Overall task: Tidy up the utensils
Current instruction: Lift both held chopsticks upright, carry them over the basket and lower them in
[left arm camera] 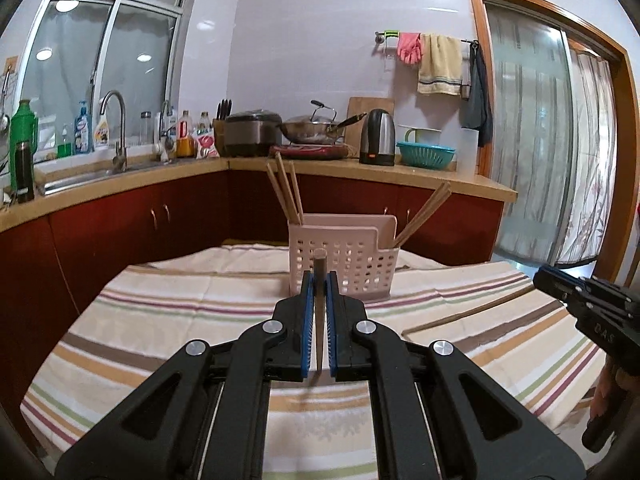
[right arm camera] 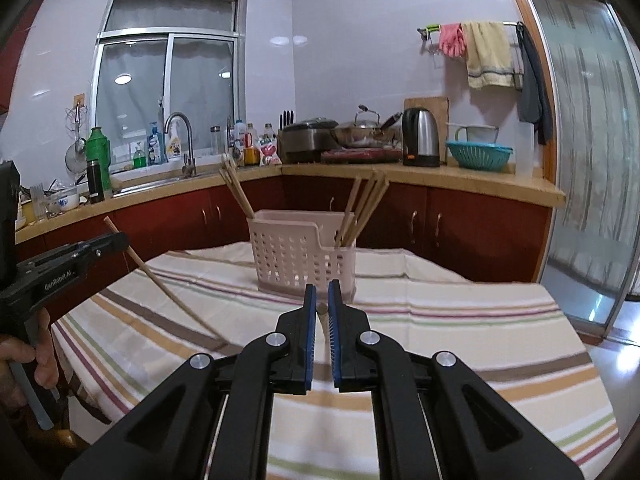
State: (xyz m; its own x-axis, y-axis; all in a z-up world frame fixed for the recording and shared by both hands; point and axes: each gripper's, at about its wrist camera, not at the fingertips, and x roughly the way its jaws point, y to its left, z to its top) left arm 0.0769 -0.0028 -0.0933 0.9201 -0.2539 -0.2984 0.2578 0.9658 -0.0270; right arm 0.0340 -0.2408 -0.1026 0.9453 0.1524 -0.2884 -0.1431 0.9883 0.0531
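Gripping one chopstick (left arm camera: 319, 280) apiece, the left tool (left arm camera: 319, 280) and right tool (right arm camera: 322, 298) hang above the striped bench (left arm camera: 200, 320), short of the pink holder (left arm camera: 344, 256). Each thin stick could pivot in its pads, miss a compartment, and tip the light holder.

On the counter we list a steel kettle (left arm camera: 377, 136), a teal colander (left arm camera: 425, 154) just beside it, a lidded wok (left arm camera: 314, 125), a rice cooker (left arm camera: 253, 132) and a green flask (left arm camera: 23, 136) (near the sink). Pink gloves (left arm camera: 409, 47) and a towel (left arm camera: 440, 65) hang above.
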